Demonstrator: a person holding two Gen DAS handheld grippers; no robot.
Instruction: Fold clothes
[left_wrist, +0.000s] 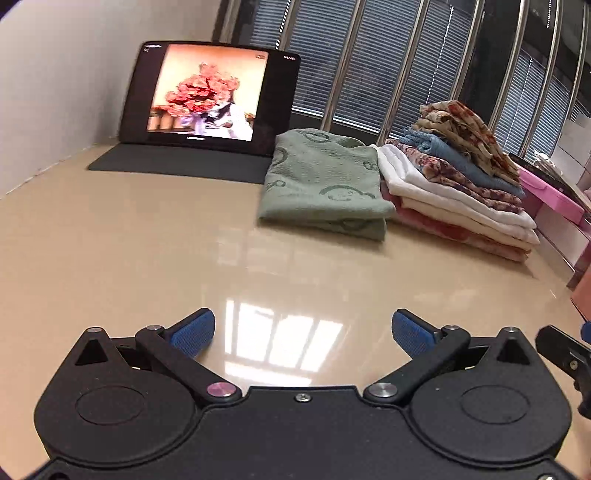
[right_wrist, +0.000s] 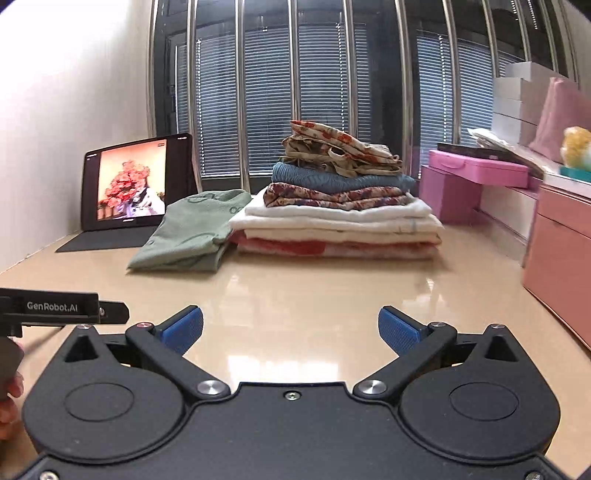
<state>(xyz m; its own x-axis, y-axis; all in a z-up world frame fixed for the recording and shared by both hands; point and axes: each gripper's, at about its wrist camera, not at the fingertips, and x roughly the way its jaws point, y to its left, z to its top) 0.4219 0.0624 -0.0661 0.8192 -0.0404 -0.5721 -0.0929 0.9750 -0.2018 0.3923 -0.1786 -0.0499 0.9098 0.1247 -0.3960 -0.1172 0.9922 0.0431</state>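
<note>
Ahead, well beyond both wide-open, empty grippers (left_wrist: 303, 332) (right_wrist: 290, 328), lies the folded green garment (left_wrist: 325, 181) beside the stack (right_wrist: 340, 206).

The surface (left_wrist: 129, 240) is a glossy beige top that mirrors the window light in bright patches near its front edge. At the back left, next to the wall, a dark flat mat (left_wrist: 177, 166) lies on it, and a tablet (left_wrist: 208, 98) stands propped at the rear of that mat, its screen lit. Just to the right of the mat rests a folded green cloth (left_wrist: 321, 181) with a printed ring pattern. Touching its right side is a stack of folded clothes (left_wrist: 458, 184), its bottom pink piece lying directly on the surface. The near part is bare.
</note>
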